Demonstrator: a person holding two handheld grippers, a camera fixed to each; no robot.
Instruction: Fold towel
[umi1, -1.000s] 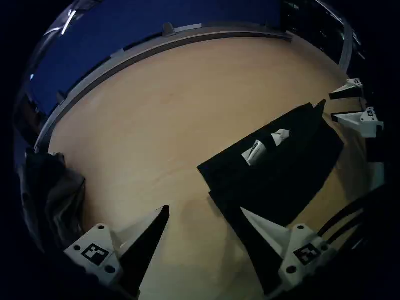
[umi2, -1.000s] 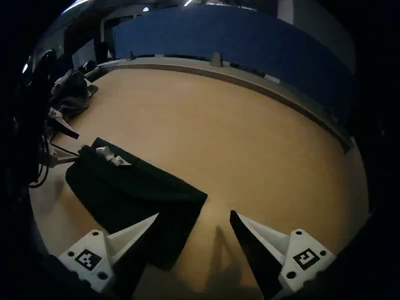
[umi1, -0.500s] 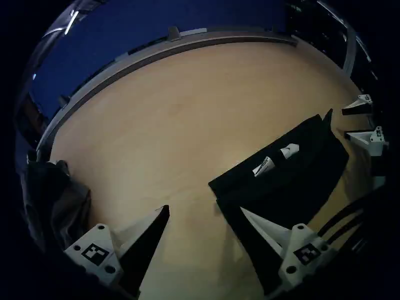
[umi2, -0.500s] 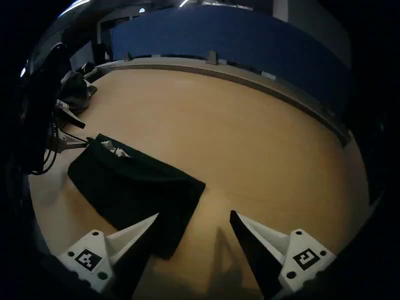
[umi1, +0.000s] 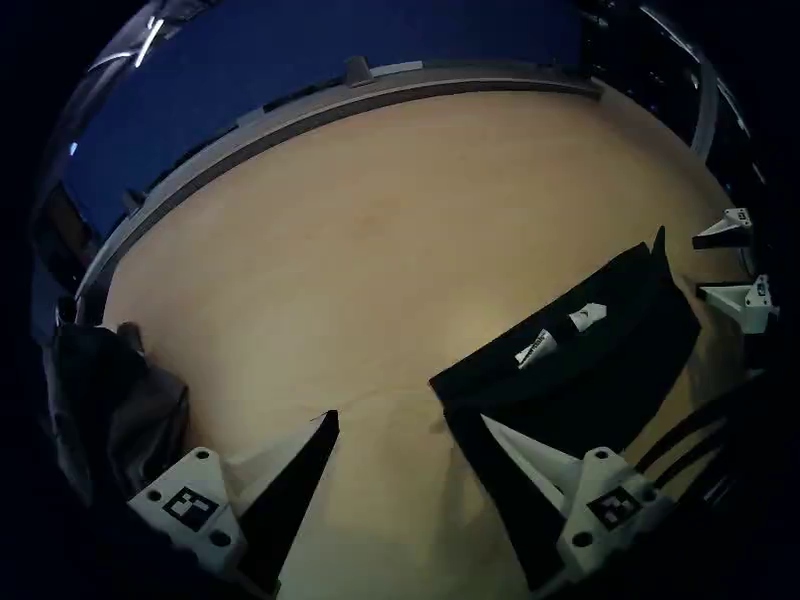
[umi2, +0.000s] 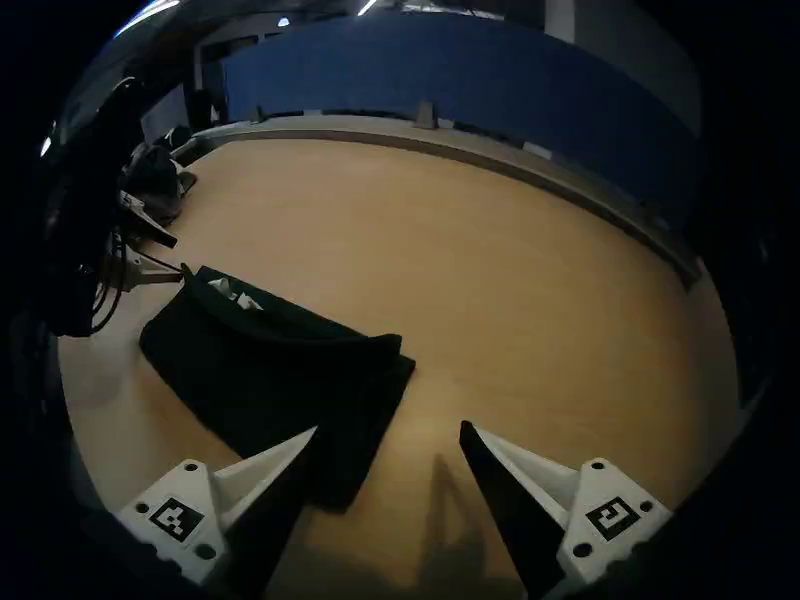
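Okay, left gripper view first: we see the left gripper (umi1: 408, 420) low in the picture, its two white fingers spread wide with bare wooden table (umi1: 350, 240) between them, so the claw is released and holds nothing. The black towel (umi1: 590, 380) lies on the table to the right, folded, with two small white labels (umi1: 540, 347) on its top side; the gripper's right-hand finger overlaps the towel's near edge in the picture, and we cannot tell whether it touches. At the far right edge we see the right gripper (umi1: 698, 267), fingers apart, just beside the towel's far corner. A dark grey bundle of cloth (umi1: 110, 410) sits at the table's left edge, a blue partition (umi1: 300, 60) runs behind the table, and black cables (umi1: 690, 440) cross the lower right. Next, right gripper view: the right gripper (umi2: 388, 430) is released too, fingers wide apart over bare table (umi2: 520, 280). The towel (umi2: 270, 380) lies left of centre, its near corner reaching behind the left-hand finger, its right-hand top edge curled up a little. The left gripper (umi2: 180, 256) shows at the left edge, its tips near the towel's raised far corner; contact we cannot tell. The bundle (umi2: 160, 175) sits beyond it.
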